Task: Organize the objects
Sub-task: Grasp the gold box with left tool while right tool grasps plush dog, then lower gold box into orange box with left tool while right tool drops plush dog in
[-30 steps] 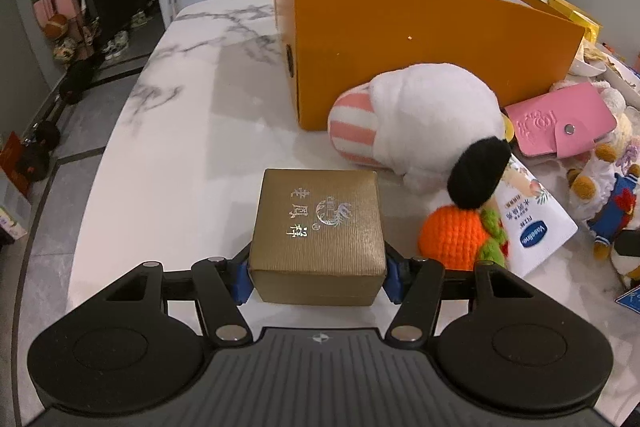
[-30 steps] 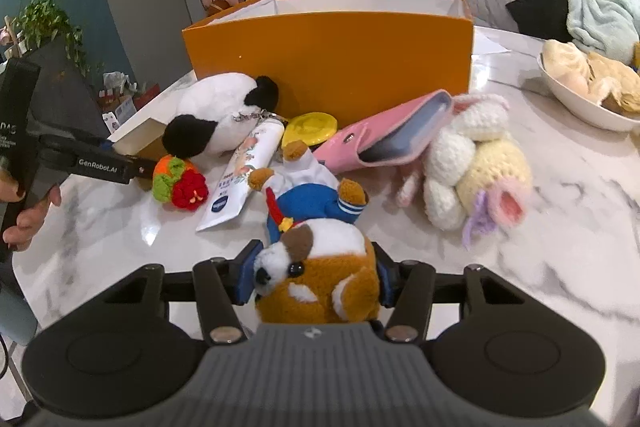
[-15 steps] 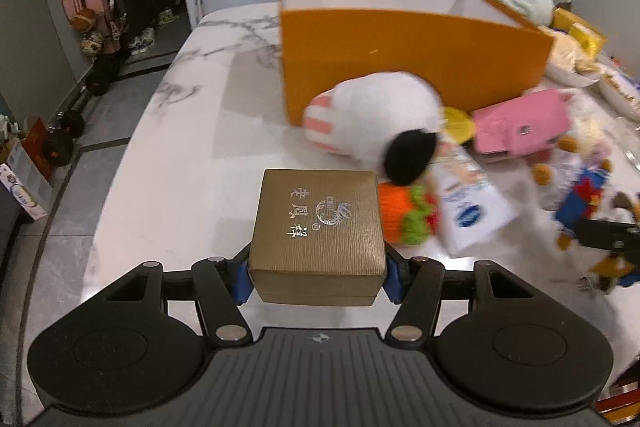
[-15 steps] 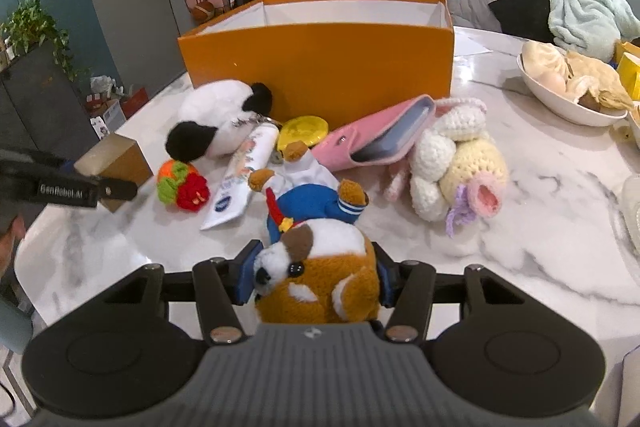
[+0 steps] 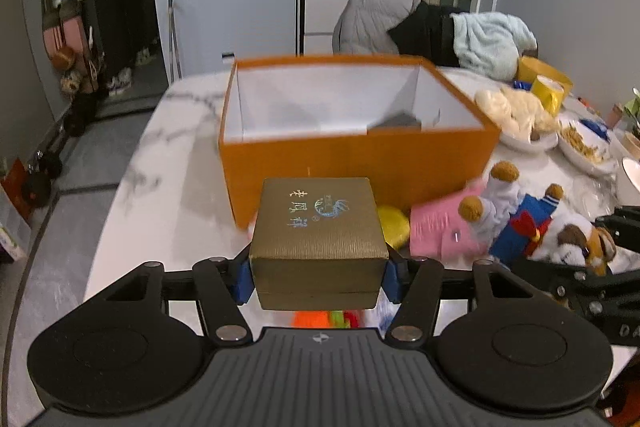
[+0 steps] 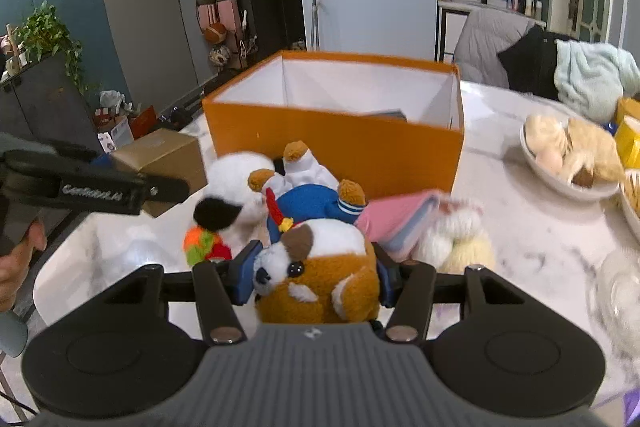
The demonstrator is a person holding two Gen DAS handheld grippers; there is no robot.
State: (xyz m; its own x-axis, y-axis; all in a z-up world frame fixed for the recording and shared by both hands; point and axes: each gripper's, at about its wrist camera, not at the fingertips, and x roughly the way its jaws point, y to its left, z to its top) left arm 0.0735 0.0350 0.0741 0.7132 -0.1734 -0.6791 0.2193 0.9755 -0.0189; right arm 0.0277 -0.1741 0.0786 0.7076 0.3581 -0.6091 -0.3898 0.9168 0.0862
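My left gripper (image 5: 318, 281) is shut on a gold gift box (image 5: 318, 235) with printed characters and holds it in the air in front of the open orange box (image 5: 360, 163). The gold box also shows in the right wrist view (image 6: 164, 163). My right gripper (image 6: 316, 281) is shut on a brown and white plush dog (image 6: 320, 275) in blue clothes and holds it above the table, near the orange box (image 6: 340, 143). The dog also shows at the right of the left wrist view (image 5: 560, 227). A dark flat item (image 5: 396, 123) lies inside the orange box.
On the marble table (image 6: 532, 227) lie a white and black plush (image 6: 232, 191), an orange crochet toy (image 6: 204, 243), a pink wallet (image 6: 404, 219), a cream crochet doll (image 6: 460, 239) and a yellow lid (image 5: 394, 225). Bowls of food (image 6: 568, 163) stand at the right.
Both grippers have risen and moved toward the orange box, each with its object. The box's inside now shows in both views.
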